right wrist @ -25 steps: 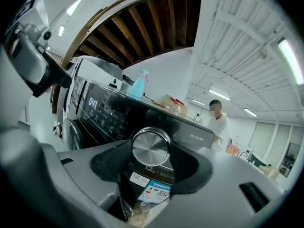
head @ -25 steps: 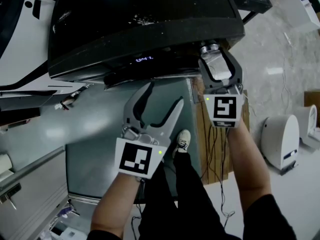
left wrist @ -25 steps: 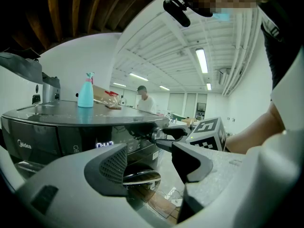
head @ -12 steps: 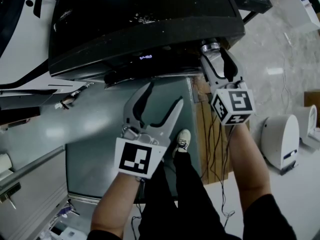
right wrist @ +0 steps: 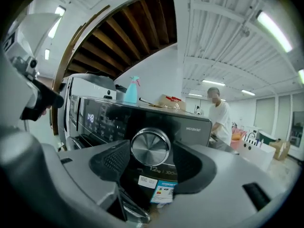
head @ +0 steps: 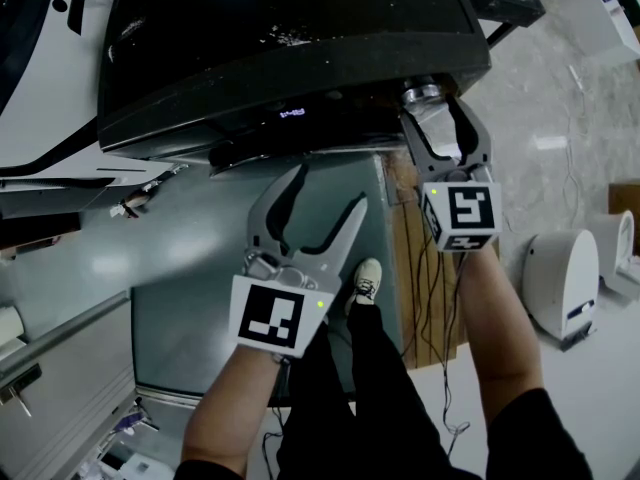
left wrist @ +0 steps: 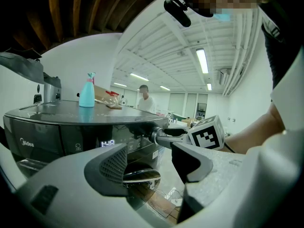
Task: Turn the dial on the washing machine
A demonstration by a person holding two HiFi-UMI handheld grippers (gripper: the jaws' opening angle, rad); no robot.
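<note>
The dark washing machine (head: pixel 300 28) fills the top of the head view, with its lit display (head: pixel 290 115) on the front panel. The round silver dial (head: pixel 422 94) sits at the panel's right end. My right gripper (head: pixel 436 116) straddles this dial (right wrist: pixel 150 147). Its jaws are opening and the pads stand just off the dial's rim on both sides. My left gripper (head: pixel 328 190) hangs open below the panel in front of the door, with nothing between its fingers. The left gripper view shows the display (left wrist: pixel 108 143) and the right gripper's marker cube (left wrist: pixel 207 133).
A blue spray bottle (right wrist: pixel 131 90) and some packets stand on the machine's top. A person in a white shirt (right wrist: pixel 219 120) stands behind it. On the floor lie a wooden board (head: pixel 420 288) with cables and a white appliance (head: pixel 565 278). My shoe (head: pixel 366 280) is below.
The right gripper rolled around the dial, tilting its marker cube, and has since rolled most of the way back. Its jaws look slightly wider. The left gripper has not moved.
</note>
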